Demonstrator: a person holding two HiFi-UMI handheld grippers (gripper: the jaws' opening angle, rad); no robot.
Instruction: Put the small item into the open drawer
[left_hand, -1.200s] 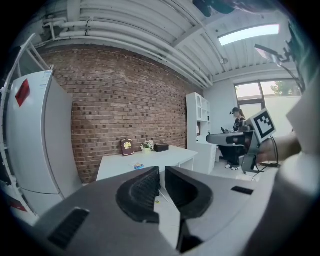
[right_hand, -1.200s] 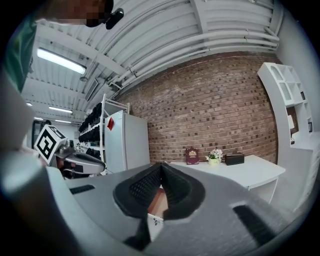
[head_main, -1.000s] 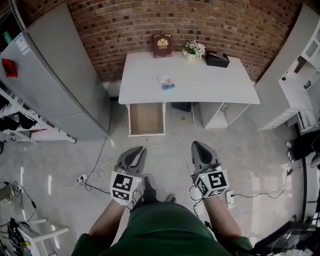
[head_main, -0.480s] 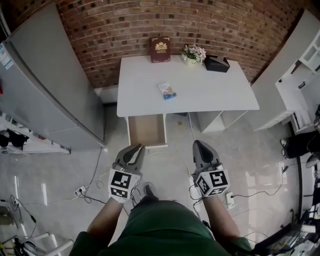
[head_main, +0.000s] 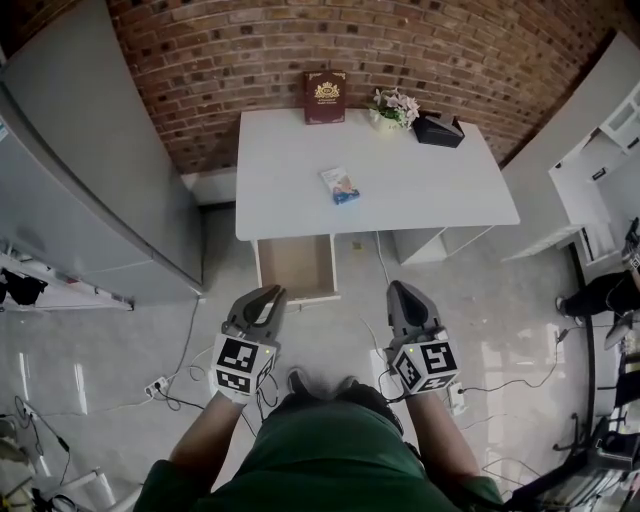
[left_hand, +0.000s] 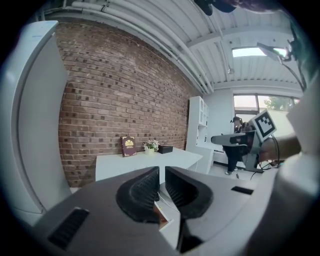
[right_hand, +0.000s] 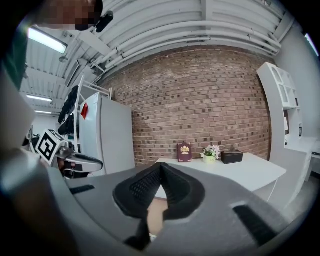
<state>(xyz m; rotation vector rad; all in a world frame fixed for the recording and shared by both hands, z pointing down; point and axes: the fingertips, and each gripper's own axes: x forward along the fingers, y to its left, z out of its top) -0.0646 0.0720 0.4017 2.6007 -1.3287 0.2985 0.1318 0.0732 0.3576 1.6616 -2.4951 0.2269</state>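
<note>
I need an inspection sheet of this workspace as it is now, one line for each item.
Surface: white table, level.
Job's things: small packet lying on the table; drawer open under its front edge, nothing seen inside.
Clutter: red book, flower pot, black box along the back edge.
Grippers: left gripper slightly open, empty; right gripper shut, empty; both short of the table.
Cables: cables and power strip on the floor.
Surroundings: brick wall, grey refrigerator left, white shelving right.

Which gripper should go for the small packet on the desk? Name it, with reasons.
Left, probably: left gripper jaws slightly apart, right gripper shut; packet lies ahead between both, open drawer straight ahead of the left.
</note>
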